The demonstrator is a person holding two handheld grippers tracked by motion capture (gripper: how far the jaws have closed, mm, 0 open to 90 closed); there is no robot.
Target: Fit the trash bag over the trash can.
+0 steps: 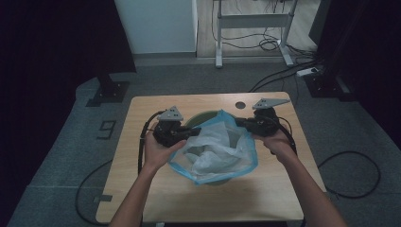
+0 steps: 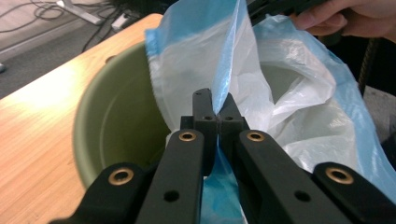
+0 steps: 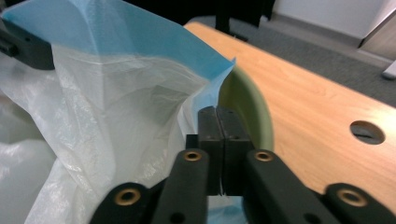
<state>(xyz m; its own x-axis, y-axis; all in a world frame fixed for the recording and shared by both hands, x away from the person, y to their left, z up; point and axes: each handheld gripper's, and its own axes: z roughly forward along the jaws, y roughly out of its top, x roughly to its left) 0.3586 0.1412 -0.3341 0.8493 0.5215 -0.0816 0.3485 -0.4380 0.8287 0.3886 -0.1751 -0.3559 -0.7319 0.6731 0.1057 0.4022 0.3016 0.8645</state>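
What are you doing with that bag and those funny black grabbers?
A person is lining a green bin with a white plastic bag that has a blue rim. The left gripper is pinched shut on one side of the bag's blue edge, and the right gripper is pinched shut on the other side. Together they hold the bag's mouth open over the bin, which stands on a wooden table. The bag sits partly inside the bin, not yet folded over its rim.

A lab-like recording room: a small wooden table (image 1: 156, 198) with a cable hole (image 1: 240, 105) stands alone on grey carpet (image 1: 56, 161), ringed by dark curtains (image 1: 52, 42), trailing floor cables (image 1: 279, 75), a power strip (image 1: 308, 71) and a desk frame (image 1: 253, 21).
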